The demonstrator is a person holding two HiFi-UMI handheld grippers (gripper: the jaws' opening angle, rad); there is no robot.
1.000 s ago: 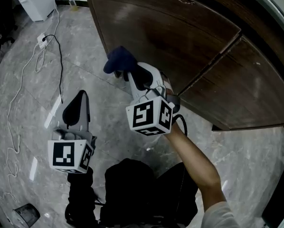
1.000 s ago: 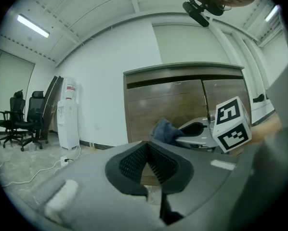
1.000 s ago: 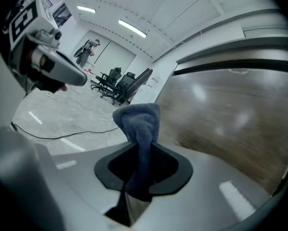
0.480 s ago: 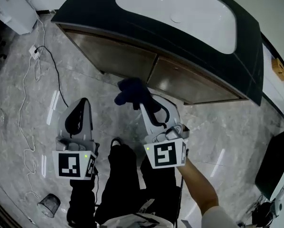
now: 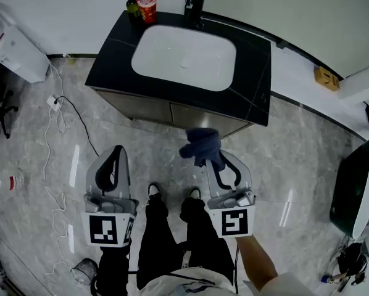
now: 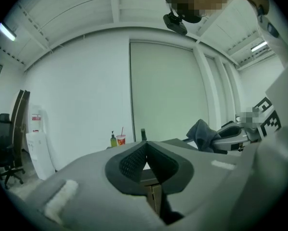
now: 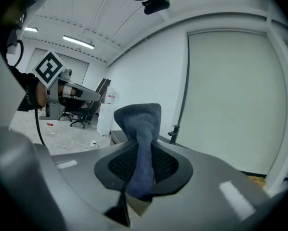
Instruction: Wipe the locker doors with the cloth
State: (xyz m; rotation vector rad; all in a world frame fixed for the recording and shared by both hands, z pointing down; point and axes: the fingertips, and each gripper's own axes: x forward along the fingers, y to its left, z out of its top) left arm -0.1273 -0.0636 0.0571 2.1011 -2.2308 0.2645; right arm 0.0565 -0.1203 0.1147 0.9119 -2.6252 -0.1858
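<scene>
here, blue cloth (image 7: 137, 117) firmly in the right gripper (image 7: 142, 150), left gripper (image 6: 145, 152) closed, empty

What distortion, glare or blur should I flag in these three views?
Head view: sharp, but the wide lens bows straight edges, and the glossy floor shows white glare streaks. Left gripper view: fisheye with black corners; the left hand-held gripper is soft near the lens; a mosaic patch sits at top. Right gripper view: same fisheye; the cloth reads clearly.

Grey marble floor (image 5: 308, 159), white wall (image 5: 79, 5), black-topped vanity (image 5: 252, 85), white basin (image 5: 184, 57)
</scene>
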